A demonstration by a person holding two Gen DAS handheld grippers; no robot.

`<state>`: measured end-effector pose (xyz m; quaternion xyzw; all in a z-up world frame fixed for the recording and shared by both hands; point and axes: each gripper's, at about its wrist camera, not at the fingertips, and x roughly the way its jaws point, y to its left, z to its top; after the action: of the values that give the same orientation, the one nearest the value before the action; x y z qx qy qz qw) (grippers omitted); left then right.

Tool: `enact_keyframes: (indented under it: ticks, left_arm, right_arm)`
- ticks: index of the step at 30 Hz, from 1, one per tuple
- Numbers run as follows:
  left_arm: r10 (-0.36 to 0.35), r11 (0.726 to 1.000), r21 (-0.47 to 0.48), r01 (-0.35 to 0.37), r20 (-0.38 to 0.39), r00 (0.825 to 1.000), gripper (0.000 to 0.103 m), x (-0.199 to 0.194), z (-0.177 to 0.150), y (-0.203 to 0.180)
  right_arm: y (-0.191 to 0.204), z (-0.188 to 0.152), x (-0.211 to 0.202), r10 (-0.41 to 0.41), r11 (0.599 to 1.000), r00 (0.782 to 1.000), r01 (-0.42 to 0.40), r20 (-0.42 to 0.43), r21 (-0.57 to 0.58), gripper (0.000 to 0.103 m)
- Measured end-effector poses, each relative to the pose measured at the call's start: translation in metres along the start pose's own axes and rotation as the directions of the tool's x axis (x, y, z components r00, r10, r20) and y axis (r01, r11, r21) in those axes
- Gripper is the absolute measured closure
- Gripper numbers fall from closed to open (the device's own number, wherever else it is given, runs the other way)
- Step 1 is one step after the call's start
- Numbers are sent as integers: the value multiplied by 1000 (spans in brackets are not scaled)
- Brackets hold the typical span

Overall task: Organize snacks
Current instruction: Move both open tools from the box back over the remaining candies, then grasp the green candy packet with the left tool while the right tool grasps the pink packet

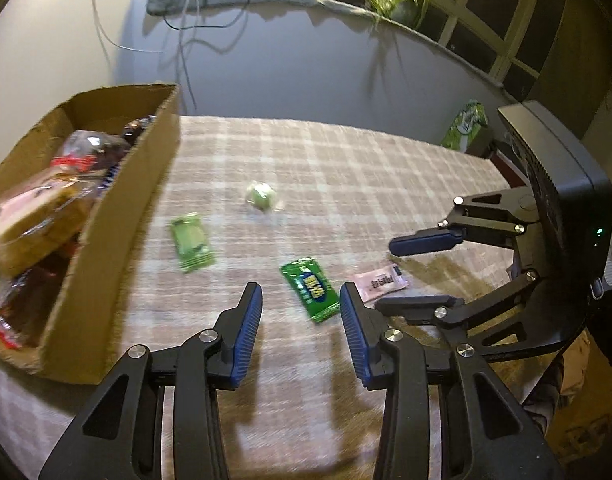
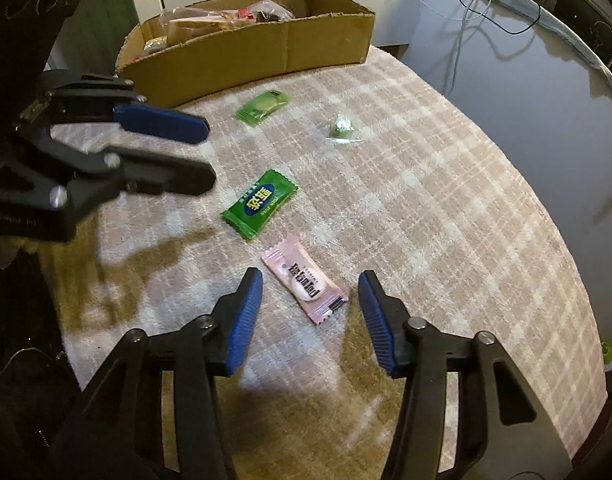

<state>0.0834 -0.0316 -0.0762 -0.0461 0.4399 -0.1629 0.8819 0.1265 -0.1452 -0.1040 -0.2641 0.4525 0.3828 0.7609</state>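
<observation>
A cardboard box full of wrapped snacks stands at the table's left edge. Loose on the plaid cloth lie a dark green packet, a light green packet, a small clear-wrapped green candy and a pink packet. My left gripper is open and empty, hovering just short of the dark green packet. My right gripper is open and empty, with the pink packet lying between its fingers below. Each gripper shows in the other's view: right gripper, left gripper.
The round table is covered by a pink plaid cloth. A grey wall with dangling cables and a ledge with a potted plant lies behind it. A green bag stands beyond the table's far right edge.
</observation>
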Motion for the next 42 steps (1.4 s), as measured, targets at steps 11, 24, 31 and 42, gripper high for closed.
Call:
enact_keyframes:
  ticks: [11,24,31,42]
  left_arm:
    - [36,999,41,-33,-59,998,64,24,5,-14]
    - [149,981,132,-140,-62,987,64,43,4,-32]
    - [168,967,200,-158,-37,985,81,46,2,-45]
    - [159,968,198,-155,-5,987,83,35,-2,-47]
  right_arm:
    - [-2,1,7,22,1000,999,-22,33,-9,64]
    - [-23,-8,1,-33,996,998,29,48,87,82]
    - [-34,-14,-3,-63,989,997,55,49,134,82]
    - [-34,-22,-10,-80,981,995,67,64,180,83]
